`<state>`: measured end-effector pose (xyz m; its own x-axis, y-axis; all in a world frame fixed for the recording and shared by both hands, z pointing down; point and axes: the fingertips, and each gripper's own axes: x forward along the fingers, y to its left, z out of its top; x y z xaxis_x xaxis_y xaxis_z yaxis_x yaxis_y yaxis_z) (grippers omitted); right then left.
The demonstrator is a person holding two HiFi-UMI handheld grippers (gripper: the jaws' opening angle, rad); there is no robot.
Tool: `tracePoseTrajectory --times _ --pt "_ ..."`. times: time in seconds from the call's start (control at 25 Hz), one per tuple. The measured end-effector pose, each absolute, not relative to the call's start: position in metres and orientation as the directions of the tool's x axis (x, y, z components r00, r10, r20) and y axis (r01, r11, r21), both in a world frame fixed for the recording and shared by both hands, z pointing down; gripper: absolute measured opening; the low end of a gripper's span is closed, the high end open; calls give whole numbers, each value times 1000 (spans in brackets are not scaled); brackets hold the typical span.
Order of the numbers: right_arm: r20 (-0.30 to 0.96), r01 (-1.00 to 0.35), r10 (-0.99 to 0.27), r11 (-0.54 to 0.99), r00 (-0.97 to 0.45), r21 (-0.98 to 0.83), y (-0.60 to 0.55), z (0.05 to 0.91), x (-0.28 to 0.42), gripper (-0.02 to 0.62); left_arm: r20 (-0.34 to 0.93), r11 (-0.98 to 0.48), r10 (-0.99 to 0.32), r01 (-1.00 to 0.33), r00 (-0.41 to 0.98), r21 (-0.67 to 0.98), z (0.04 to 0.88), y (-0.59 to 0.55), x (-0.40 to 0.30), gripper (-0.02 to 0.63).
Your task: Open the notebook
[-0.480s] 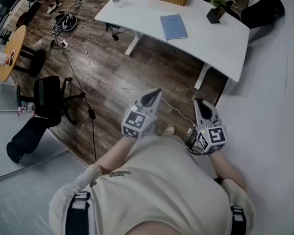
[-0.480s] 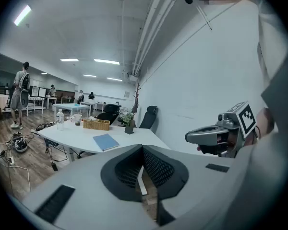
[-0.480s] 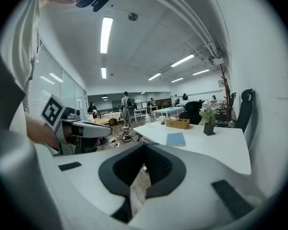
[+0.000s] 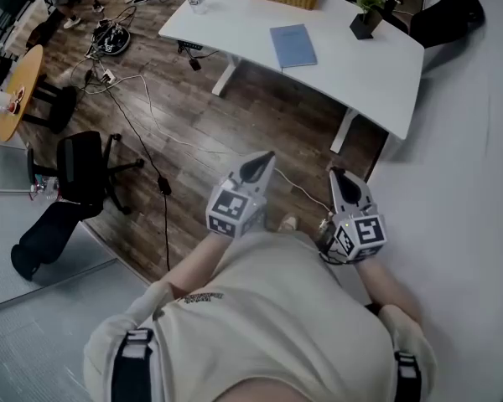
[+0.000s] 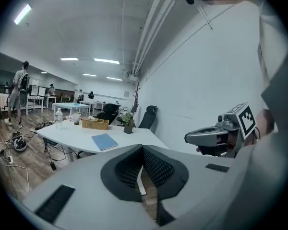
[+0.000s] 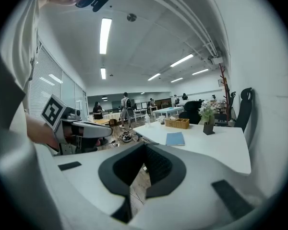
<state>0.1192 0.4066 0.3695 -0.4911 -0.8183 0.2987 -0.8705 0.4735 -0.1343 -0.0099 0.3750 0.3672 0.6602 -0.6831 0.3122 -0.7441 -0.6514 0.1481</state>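
While both pairs of jaws are pressed together with nothing between them, the left gripper (image 4: 264,161) and right gripper (image 4: 340,177) hang close to the person's body, well apart from the closed blue notebook (image 4: 292,45) lying flat on the white tabletop (image 4: 365,69). Arriving with jaws unopened would likely shove the notebook along instead of lifting its cover.

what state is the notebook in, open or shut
Shut: the blue notebook lies flat on the white table, only its cover showing, no pages.
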Motion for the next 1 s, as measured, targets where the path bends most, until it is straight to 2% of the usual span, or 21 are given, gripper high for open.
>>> tracePoseTrajectory --times 1.0 --pt "257 -868 -831 489 -494 -88 368 373 179 3 310 -607 -736 -789 603 95 365 365 29 0"
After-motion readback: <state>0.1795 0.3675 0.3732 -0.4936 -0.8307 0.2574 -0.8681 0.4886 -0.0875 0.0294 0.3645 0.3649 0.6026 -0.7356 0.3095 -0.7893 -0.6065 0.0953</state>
